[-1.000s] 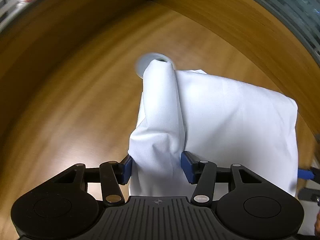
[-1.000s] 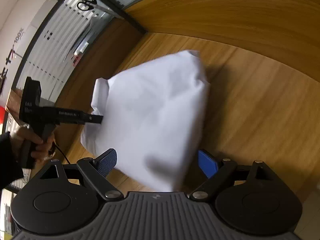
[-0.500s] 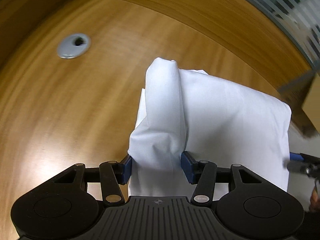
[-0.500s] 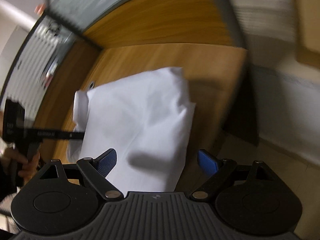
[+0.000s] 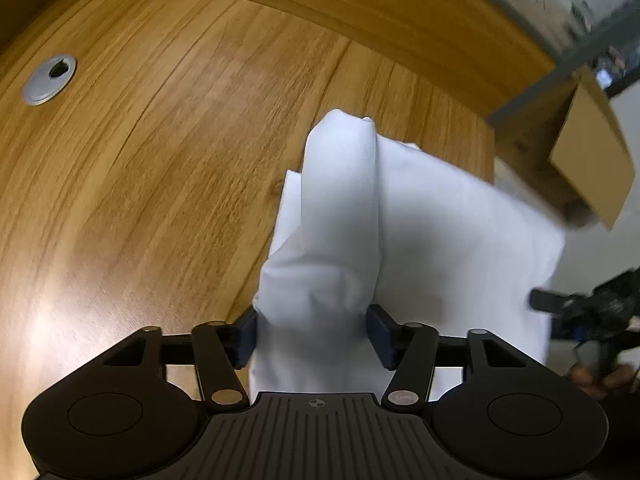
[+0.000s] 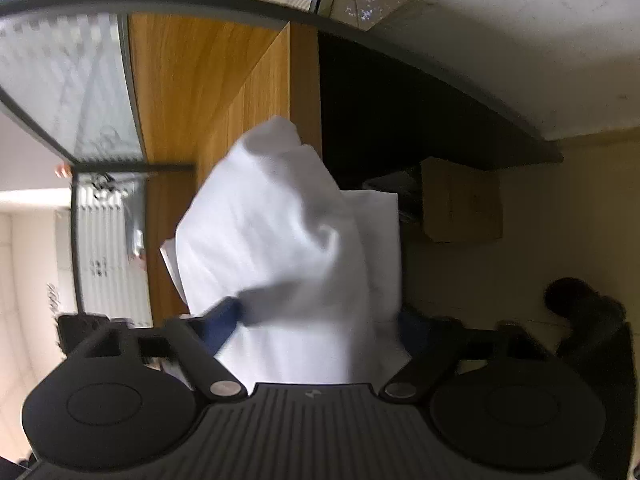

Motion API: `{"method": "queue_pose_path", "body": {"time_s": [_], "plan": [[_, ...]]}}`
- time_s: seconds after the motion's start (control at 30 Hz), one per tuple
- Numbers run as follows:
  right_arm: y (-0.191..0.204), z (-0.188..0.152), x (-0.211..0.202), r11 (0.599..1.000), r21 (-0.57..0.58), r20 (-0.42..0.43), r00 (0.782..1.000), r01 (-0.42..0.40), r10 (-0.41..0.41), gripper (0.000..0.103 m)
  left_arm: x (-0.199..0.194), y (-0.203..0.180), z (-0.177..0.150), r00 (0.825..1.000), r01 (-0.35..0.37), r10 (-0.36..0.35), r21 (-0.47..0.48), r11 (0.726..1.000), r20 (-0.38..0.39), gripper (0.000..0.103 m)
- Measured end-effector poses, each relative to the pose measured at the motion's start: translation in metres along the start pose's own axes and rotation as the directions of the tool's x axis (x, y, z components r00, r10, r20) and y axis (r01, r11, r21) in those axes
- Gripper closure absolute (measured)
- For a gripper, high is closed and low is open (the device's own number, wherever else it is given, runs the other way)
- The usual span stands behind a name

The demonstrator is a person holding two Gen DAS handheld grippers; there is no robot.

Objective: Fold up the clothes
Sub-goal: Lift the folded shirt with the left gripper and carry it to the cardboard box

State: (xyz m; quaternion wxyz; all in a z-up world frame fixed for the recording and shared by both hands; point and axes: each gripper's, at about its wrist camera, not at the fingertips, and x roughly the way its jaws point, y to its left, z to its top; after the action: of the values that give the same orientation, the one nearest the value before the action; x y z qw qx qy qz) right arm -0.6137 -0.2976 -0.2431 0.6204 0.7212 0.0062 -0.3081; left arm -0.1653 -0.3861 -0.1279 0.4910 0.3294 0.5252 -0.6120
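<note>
Left gripper [image 5: 312, 334]: jaws opening. The bunched edge of the white garment [image 5: 440, 248] sits between the blue pads [image 5: 382, 338], which flank the roll of cloth on both sides. Half a second ago the pads stood a touch closer on this same bunch, so the grip looks to be easing; whether they press the cloth right now is hard to say.

Right gripper [image 6: 320, 322]: jaws closing, after standing wide and empty a second ago. Cloth now hangs between its fingers, with one blue pad [image 6: 222, 320] against the fabric's left side; the other pad is mostly hidden behind the cloth. Whether it has bitten yet, cannot tell. This view is rolled well over compared with a second ago.

Garment: a second ago it lay mid-surface, covering part of the metal cable grommet [image 5: 49, 79]. Now the grommet is well apart from it, far up-left, and the garment sits at the end of the wooden surface [image 5: 140, 168], its far side reaching past the edge. The right wrist view shows it draped in front of the surface end and dark space below. A cardboard box [image 5: 592, 164] lies beyond the edge.

Reading: the folded piece has been carried sideways toward the surface end, with the hold passing from left to right. The fold itself appears largely made; placing or a final fold likely remains. Risk: cloth slipping off the edge while both grips are in transition.
</note>
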Motion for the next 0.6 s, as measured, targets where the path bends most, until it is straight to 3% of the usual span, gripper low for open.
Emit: {"method": "queue_pose_path", "body": {"time_s": [0.1,0.27,0.43,0.6], "plan": [[0.000,-0.001,0.005,1.000,0.009,0.044,0.999,0.003,-0.003,0.037,-0.015,0.008,-0.006,0.996,0.055,-0.053,-0.035,0.998,0.070,0.027],[-0.002,0.005,0.023,1.000,0.008,0.045,0.999,-0.018,0.017,0.038,-0.029,0.019,-0.015,0.983,0.120,-0.105,-0.100,0.988,0.148,0.016],[-0.006,0.014,0.037,0.998,0.017,0.026,0.998,-0.053,0.052,0.034,-0.008,0.019,-0.008,0.983,0.162,-0.148,-0.138,0.977,0.107,0.013],[-0.002,0.021,0.046,0.998,0.012,-0.004,0.998,-0.060,0.060,0.034,0.015,0.002,0.002,0.982,0.185,-0.180,-0.101,0.977,0.062,0.009]]}}
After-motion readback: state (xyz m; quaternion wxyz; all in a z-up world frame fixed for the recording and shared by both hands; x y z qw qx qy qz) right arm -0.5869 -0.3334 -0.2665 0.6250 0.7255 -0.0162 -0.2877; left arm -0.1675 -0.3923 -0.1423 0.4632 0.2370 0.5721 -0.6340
